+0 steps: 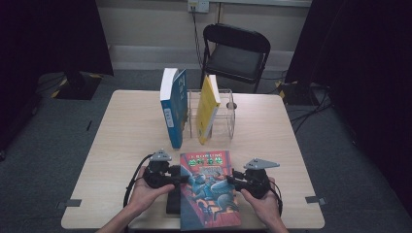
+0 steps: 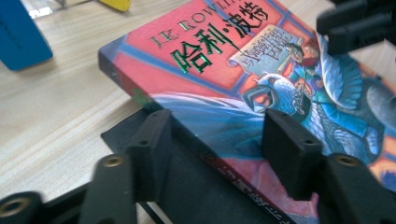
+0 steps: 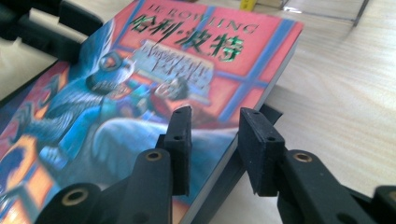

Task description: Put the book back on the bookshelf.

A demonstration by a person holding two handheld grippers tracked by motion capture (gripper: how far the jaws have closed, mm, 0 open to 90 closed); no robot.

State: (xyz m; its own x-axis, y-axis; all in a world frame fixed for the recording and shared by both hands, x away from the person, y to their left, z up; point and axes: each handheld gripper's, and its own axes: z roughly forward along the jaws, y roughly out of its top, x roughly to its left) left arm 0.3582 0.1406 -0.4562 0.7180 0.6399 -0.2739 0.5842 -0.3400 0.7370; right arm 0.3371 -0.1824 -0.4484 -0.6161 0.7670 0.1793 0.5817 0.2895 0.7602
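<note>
A red book (image 1: 209, 189) with a blue winged creature on its cover lies face up at the table's near edge, resting on a flat black block (image 1: 172, 201). My left gripper (image 1: 182, 178) is at the book's left side. In the left gripper view its jaws stand apart around the spine edge (image 2: 140, 95), one pad over the cover and one beside the black block (image 2: 196, 186), so my left gripper (image 2: 219, 135) is open. My right gripper (image 1: 232, 178) is at the book's right side. In the right gripper view my right gripper (image 3: 217, 135) is shut on the page edge of the book (image 3: 187, 56).
A blue book (image 1: 173, 107) stands upright mid-table, beside a clear rack (image 1: 228, 116) that holds a leaning yellow book (image 1: 208, 109). A black folding chair (image 1: 235, 51) stands beyond the table's far edge. The wooden table (image 1: 121, 145) has bare room to left and right.
</note>
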